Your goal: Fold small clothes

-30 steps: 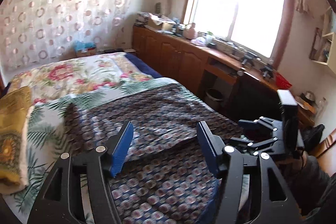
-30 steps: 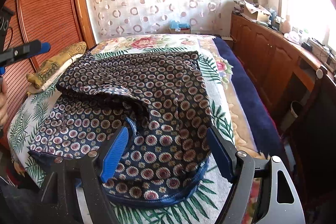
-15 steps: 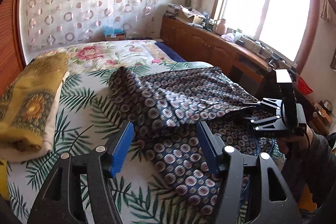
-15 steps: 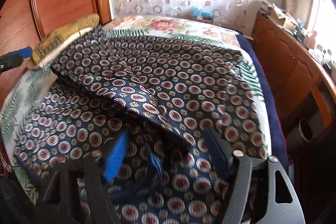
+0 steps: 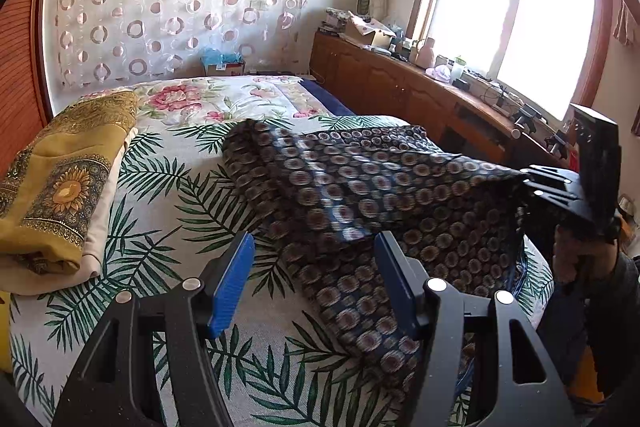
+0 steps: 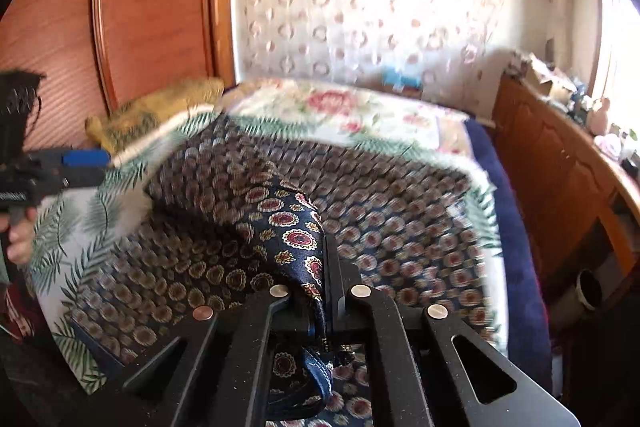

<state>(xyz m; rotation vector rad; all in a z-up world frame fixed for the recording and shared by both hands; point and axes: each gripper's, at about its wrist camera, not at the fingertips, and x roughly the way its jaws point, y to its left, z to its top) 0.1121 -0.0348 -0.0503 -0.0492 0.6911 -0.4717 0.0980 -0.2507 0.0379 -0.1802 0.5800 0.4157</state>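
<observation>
Only right wrist view shows jaws pinching navy garment (image 6: pixel 296 239).

We see a navy garment (image 5: pixel 384 187) printed all over with small round medallions — red, cream and gold. It lies on a white bedspread (image 5: pixel 160 195) patterned with green palm fronds; toward the upper middle of the frame the bedding turns cream with pink flowers (image 5: pixel 180 95). At the left sits a folded mustard-yellow cloth (image 5: pixel 60 179) with a dark panel and gold sunflower motif. The curtain (image 5: pixel 160 7) behind is sheer white with pinkish-brown rings. Our left gripper (image 5: pixel 316 271) is black with blue pads — the cabinets (image 5: pixel 380 83) are reddish-brown wood.
</observation>
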